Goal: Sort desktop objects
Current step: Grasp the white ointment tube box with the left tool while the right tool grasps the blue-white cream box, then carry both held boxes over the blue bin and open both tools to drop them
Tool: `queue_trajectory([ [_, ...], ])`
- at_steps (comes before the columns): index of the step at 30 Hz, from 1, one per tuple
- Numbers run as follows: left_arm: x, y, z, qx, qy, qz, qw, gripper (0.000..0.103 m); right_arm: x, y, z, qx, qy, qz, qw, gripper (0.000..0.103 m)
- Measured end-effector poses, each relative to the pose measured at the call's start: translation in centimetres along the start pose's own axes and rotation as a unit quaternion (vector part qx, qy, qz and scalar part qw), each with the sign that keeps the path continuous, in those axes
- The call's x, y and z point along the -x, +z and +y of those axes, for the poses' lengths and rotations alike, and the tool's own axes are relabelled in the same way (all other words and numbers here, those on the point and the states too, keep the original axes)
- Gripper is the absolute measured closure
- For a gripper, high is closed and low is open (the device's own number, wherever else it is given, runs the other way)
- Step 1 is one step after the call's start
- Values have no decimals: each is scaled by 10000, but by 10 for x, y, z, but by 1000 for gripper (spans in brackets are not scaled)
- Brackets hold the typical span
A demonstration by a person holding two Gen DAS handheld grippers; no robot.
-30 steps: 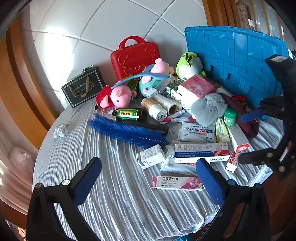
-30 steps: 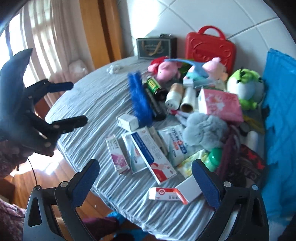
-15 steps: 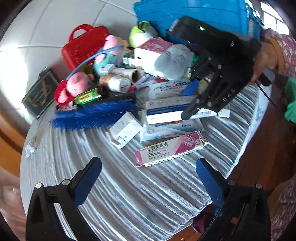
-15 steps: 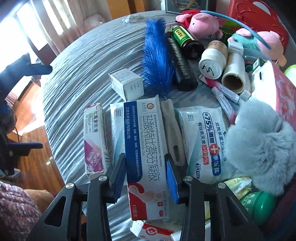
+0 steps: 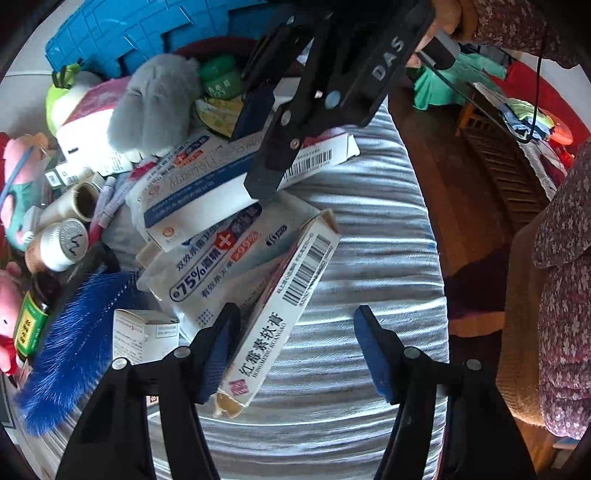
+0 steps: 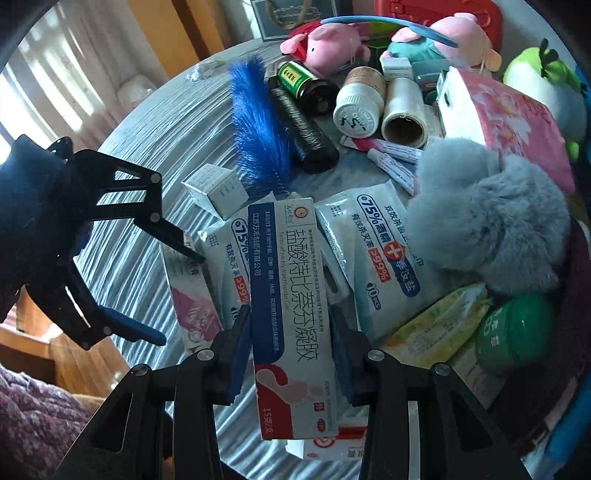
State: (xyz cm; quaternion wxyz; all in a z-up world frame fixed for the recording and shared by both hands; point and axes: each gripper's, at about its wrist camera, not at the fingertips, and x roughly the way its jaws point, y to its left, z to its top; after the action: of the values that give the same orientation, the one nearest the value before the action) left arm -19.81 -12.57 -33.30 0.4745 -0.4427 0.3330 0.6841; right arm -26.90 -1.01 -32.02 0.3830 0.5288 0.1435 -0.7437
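Note:
My right gripper [image 6: 290,354] is shut on a long white-and-blue medicine box [image 6: 290,295] and holds it slightly above the pile; it also shows in the left wrist view [image 5: 207,192]. My left gripper [image 5: 295,350] is open around a white-and-pink ointment box [image 5: 277,314] that lies tilted on the grey tablecloth [image 5: 369,295]; its left finger touches the box and its right finger stands apart. In the right wrist view the left gripper [image 6: 162,291] straddles that pink box [image 6: 192,295]. Alcohol-wipe packs [image 6: 384,254] lie under both boxes.
A blue brush [image 6: 258,129], a small white box [image 6: 214,188], a black roll [image 6: 303,129], bottles [image 6: 358,99], plush toys [image 6: 332,40], a grey fluffy thing [image 6: 487,218], a pink pack [image 6: 506,125] and a green jar [image 6: 517,328] crowd the table. A blue crate [image 5: 147,29] stands behind. The table edge [image 5: 436,258] is near.
My right gripper has closed on the white-and-blue box and lifted it. My left gripper has moved in low and now straddles the pink ointment box.

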Motion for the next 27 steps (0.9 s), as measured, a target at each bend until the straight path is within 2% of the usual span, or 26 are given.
queue_trajectory([
  [2,-2,2,7,52,-202,-19,9998,41,-1,0,1,-112,-22,-33,9999,64],
  [4,-2,2,4,39,-144,-84,9999,41,0,0,3,-195,-89,-65,9997,64],
  [7,3,-4,0,500,-98,-178,9985,51,6,2,4,-290,-187,-136,9993,64],
  [10,9,-10,-10,817,-18,-194,9965,73,12,2,8,-421,-244,-218,9986,64],
  [11,10,-11,-11,958,38,-197,9952,84,14,3,8,-470,-236,-229,9984,64],
  [14,18,-12,-13,1430,296,-283,9889,85,21,3,12,-602,-201,-340,9974,64],
  [19,47,-10,-14,2169,814,-612,9709,85,41,6,18,-819,-349,-681,9937,64],
  [23,88,0,-5,2420,1380,-866,9565,85,72,13,22,-958,-436,-1086,9885,64],
  [27,130,32,9,2361,2071,-1185,9420,85,123,20,30,-956,-551,-1634,9804,64],
])
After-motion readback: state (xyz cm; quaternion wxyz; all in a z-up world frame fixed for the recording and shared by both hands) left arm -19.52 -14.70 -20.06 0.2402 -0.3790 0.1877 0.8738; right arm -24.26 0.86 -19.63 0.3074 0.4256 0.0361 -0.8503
